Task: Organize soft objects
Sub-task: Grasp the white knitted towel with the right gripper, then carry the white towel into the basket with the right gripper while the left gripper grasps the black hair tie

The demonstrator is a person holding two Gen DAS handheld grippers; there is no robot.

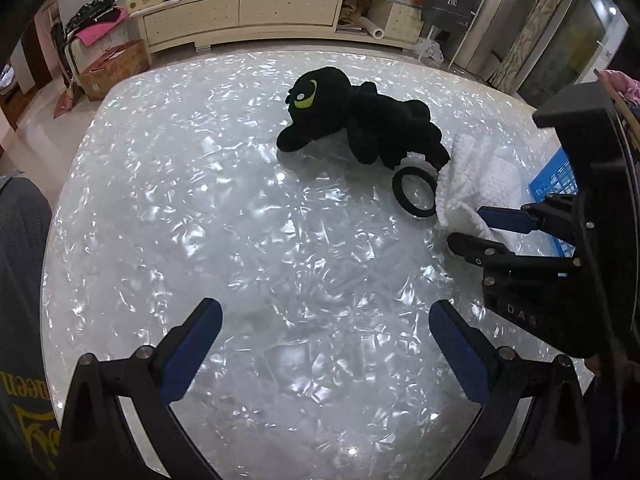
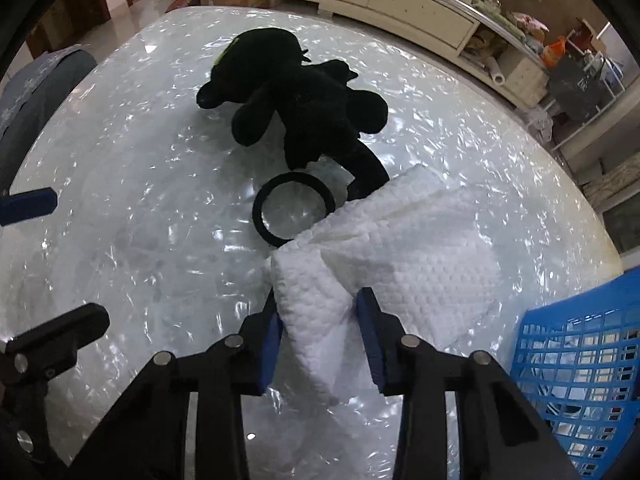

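A white waffle-textured cloth (image 2: 400, 248) lies on the shiny table (image 2: 140, 200), one corner bunched up between the blue pads of my right gripper (image 2: 319, 298), which is shut on it. The left wrist view shows the same grip (image 1: 466, 225) at the cloth's (image 1: 480, 176) near edge. A black plush dragon (image 1: 360, 120) with a yellow-green eye lies further back (image 2: 304, 108). A black ring (image 1: 397, 192) rests between the plush and the cloth, partly under the cloth's edge (image 2: 258, 212). My left gripper (image 1: 326, 306) hangs open over bare table, holding nothing.
A blue plastic basket (image 2: 580, 360) stands at the table's right edge, right of the cloth (image 1: 556, 188). A cream sideboard (image 1: 240, 16) loaded with clutter runs behind the table. A cardboard box (image 1: 112, 68) sits on the floor at back left. A person's dark sleeve (image 1: 20, 260) shows at left.
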